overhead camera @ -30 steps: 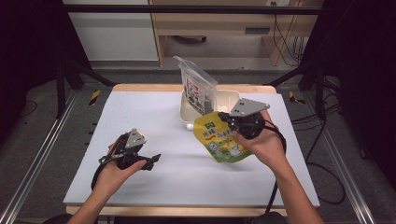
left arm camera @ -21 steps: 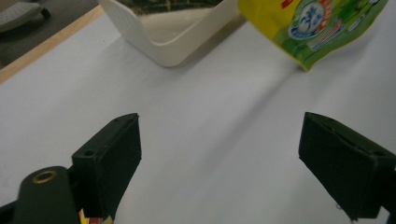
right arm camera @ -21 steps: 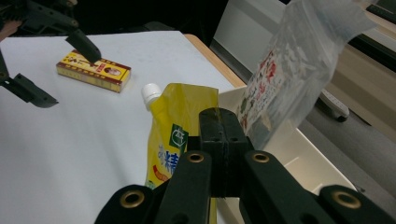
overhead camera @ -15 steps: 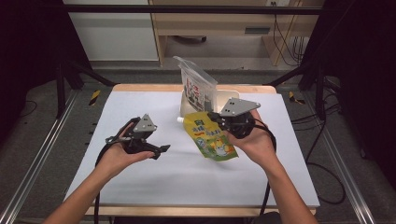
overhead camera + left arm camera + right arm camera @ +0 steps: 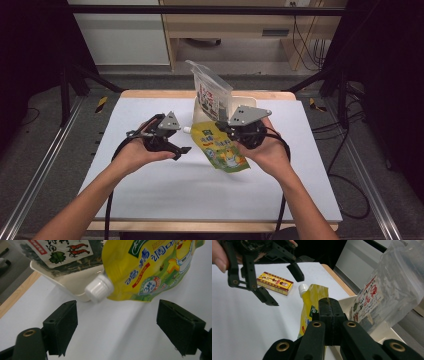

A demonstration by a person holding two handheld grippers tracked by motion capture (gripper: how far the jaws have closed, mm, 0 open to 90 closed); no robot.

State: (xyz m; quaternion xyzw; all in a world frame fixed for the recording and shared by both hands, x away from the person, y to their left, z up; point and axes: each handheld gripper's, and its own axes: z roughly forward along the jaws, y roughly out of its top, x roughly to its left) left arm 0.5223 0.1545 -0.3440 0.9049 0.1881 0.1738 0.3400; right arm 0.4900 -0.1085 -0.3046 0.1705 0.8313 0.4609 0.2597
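A yellow spouted pouch (image 5: 223, 148) with a white screw cap (image 5: 186, 130) hangs tilted above the white table (image 5: 150, 200). My right gripper (image 5: 220, 129) is shut on the pouch's upper edge (image 5: 312, 302), with its jaws pressed together. My left gripper (image 5: 182, 139) is open just left of the cap. In the left gripper view the cap (image 5: 98, 288) points down between and just beyond the spread jaws (image 5: 117, 322), not touching either. The pouch (image 5: 150, 265) lies across the top right of that view.
A clear bag of dried seaweed (image 5: 212, 92) stands in a cream tray (image 5: 247, 102) at the back middle of the table, right behind the pouch. A small yellow and red box (image 5: 274, 283) lies flat on the table beyond the cap. Black cables trail from both grippers.
My left gripper has risen and moved right, up to the pouch's cap. My right gripper has carried the pouch a little left and toward me.
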